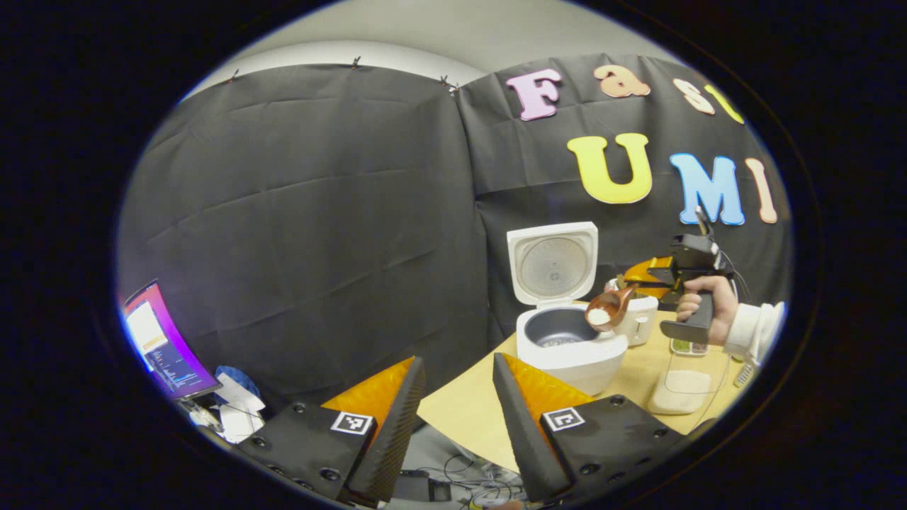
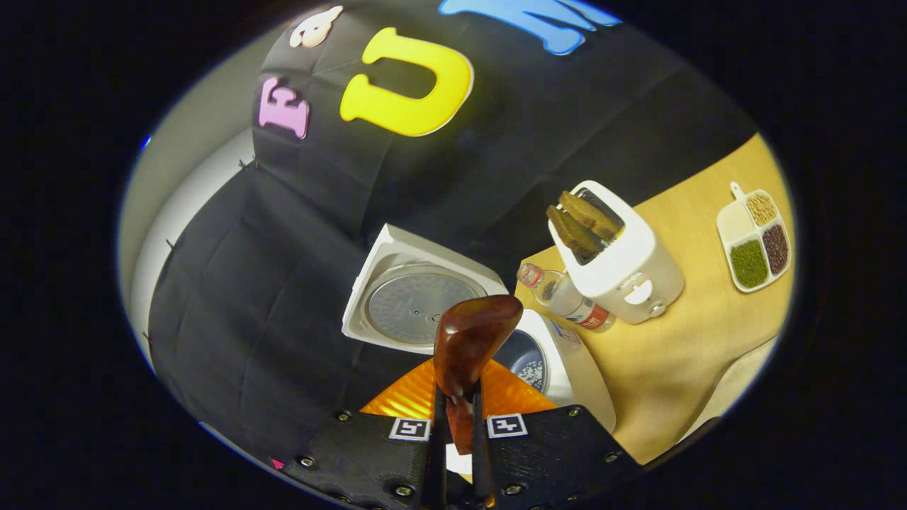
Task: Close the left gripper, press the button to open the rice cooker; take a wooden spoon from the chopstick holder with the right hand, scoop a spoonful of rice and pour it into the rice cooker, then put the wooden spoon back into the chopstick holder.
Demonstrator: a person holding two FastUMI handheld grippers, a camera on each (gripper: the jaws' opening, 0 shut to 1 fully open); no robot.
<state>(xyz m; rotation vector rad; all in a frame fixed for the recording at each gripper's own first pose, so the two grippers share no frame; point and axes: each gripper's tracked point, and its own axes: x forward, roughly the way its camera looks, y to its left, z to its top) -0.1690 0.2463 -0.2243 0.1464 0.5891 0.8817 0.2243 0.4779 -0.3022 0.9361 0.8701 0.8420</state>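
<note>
Right gripper (image 2: 458,453) fingers pressed shut on handle of reddish-brown wooden spoon (image 2: 469,340); bowl tilted over white rice cooker (image 2: 567,368), white rice showing in bowl in left gripper view. Cooker stood near light wooden table's (image 2: 680,368) left edge, hinged lid (image 2: 414,297) up, dark inner pot holding few grains. Left gripper (image 1: 457,404) fingers spread wide, empty, off table edge. Behind cooker: white chopstick holder (image 2: 623,262) with brown utensils, beside lying plastic bottle (image 2: 563,294). Farther: divided grain tray (image 2: 755,237).
</note>
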